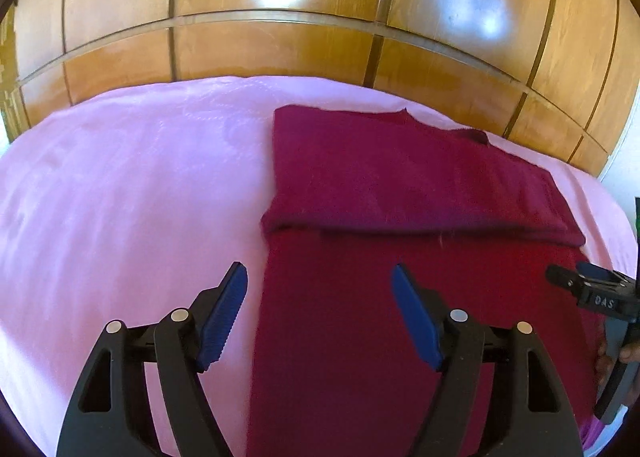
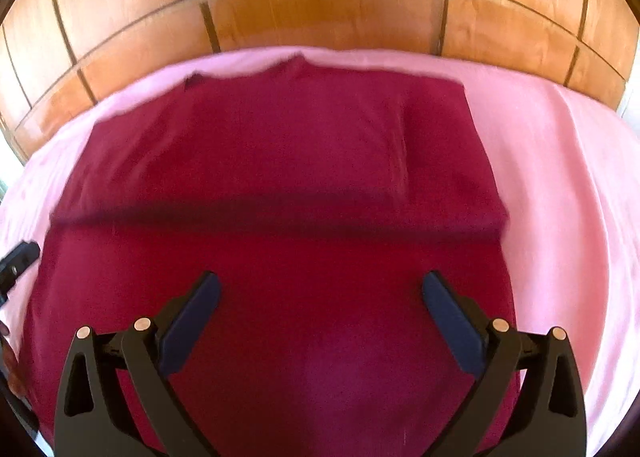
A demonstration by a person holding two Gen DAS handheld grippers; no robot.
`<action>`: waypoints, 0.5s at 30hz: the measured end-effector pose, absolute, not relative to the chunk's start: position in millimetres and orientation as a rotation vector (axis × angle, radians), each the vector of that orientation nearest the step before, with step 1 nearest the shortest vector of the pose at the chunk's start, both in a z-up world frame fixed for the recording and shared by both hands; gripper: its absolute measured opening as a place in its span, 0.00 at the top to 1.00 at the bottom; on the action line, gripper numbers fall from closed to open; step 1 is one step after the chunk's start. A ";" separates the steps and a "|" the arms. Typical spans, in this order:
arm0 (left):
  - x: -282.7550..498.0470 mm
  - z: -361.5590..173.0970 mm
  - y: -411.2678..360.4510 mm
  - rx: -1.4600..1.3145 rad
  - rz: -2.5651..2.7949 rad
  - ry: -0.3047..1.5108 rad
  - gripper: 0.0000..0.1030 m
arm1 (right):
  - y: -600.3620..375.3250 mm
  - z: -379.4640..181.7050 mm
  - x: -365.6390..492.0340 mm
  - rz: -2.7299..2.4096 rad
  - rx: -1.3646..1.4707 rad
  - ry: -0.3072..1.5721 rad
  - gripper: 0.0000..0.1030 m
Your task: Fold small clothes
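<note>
Mostly bare pink sheet (image 1: 120, 197) left of garment's (image 1: 400, 185) edge, headboard (image 1: 280, 45) behind

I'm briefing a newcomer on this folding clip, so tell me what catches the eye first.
The dark red garment dominates, lying flat on the pink bedsheet with its far part folded over toward the near part, leaving a straight edge across the middle. Behind the bed stands glossy wooden panelling. Both claws hang open and empty: the right claw over the cloth, the left claw at its left edge.
</note>
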State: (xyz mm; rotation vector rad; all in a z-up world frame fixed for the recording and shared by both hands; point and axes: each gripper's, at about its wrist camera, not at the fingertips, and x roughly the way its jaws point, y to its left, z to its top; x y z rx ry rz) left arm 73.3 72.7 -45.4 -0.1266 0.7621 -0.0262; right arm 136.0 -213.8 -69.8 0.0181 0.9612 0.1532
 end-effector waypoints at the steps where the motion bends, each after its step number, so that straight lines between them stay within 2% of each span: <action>1: 68.6 -45.8 73.3 -0.129 -0.024 0.761 0.29 | -214.6 -69.2 126.8 0.157 0.018 0.954 0.02; 15: 19.0 -69.9 80.9 -0.124 -0.029 0.823 0.29 | -223.6 -75.8 50.4 0.150 0.035 0.903 0.02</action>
